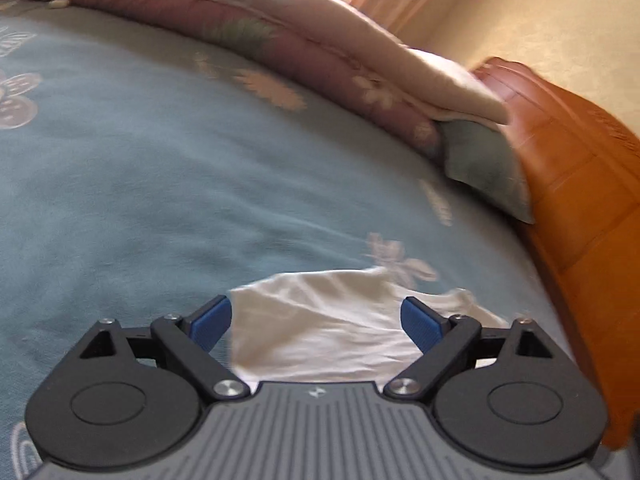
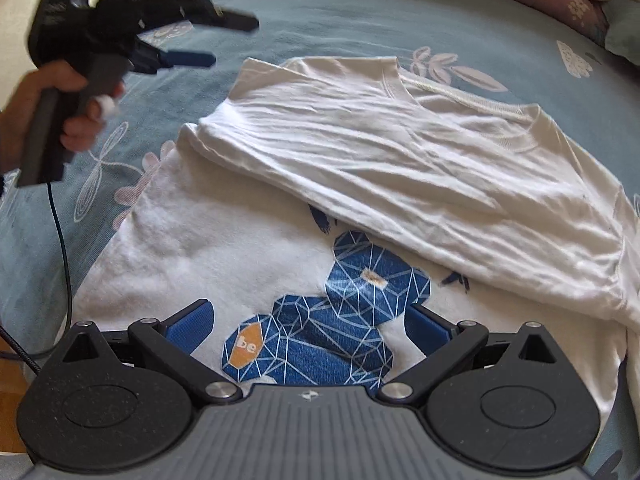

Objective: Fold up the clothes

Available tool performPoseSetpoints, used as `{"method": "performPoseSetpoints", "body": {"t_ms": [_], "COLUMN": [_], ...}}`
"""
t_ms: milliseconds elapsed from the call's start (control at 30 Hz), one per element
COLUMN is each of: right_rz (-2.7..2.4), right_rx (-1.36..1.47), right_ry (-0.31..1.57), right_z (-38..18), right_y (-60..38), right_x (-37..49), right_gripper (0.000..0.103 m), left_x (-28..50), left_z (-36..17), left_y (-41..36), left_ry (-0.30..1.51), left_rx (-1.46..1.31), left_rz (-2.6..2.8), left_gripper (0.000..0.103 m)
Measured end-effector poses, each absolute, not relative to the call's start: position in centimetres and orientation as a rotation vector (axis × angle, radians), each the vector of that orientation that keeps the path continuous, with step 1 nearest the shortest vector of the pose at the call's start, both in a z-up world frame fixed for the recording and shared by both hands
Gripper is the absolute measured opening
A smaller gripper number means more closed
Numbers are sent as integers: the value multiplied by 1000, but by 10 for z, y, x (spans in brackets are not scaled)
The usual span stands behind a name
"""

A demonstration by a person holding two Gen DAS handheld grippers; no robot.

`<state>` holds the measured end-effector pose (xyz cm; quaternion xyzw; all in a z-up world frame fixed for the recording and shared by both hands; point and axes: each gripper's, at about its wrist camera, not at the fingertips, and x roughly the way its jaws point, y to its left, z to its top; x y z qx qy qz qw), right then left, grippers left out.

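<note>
Right claw (image 2: 308, 330) agape over half-folded shirt (image 2: 360, 168)

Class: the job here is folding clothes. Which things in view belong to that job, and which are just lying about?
Belongs to the job:
white T-shirt
left claw, open
right claw, open

Just lying about:
floral quilt
pillow
blue bedsheet

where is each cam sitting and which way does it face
Left wrist: on the left hand-held gripper, low over the bed, facing the quilt and headboard; its open blue fingers show.
Right wrist: on the right hand-held gripper, looking down at the shirt; its open fingers, plus the hand holding the left gripper.
Shared: shirt, bed, quilt.
</note>
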<state>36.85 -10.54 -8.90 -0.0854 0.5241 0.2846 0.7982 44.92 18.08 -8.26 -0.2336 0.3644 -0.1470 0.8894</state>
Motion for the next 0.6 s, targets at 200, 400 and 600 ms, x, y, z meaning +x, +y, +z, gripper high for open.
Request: {"method": "performPoseSetpoints", "body": {"t_ms": [200, 400, 600], "right_rz": [624, 618, 599], "right_rx": [-150, -139, -121], "right_ry": [1128, 1124, 1127], "right_z": [-92, -91, -95], "right_y": [-101, -108, -113], "right_x": [363, 360, 360], "right_gripper": [103, 103, 103], "left_x": [486, 473, 420], "left_z": [-120, -86, -84], "left_y": [162, 181, 158], "left_ry": [893, 808, 889], "left_rx": [-393, -406, -397], "left_rz": [-287, -268, -402], "left_gripper": [90, 92, 92]}}
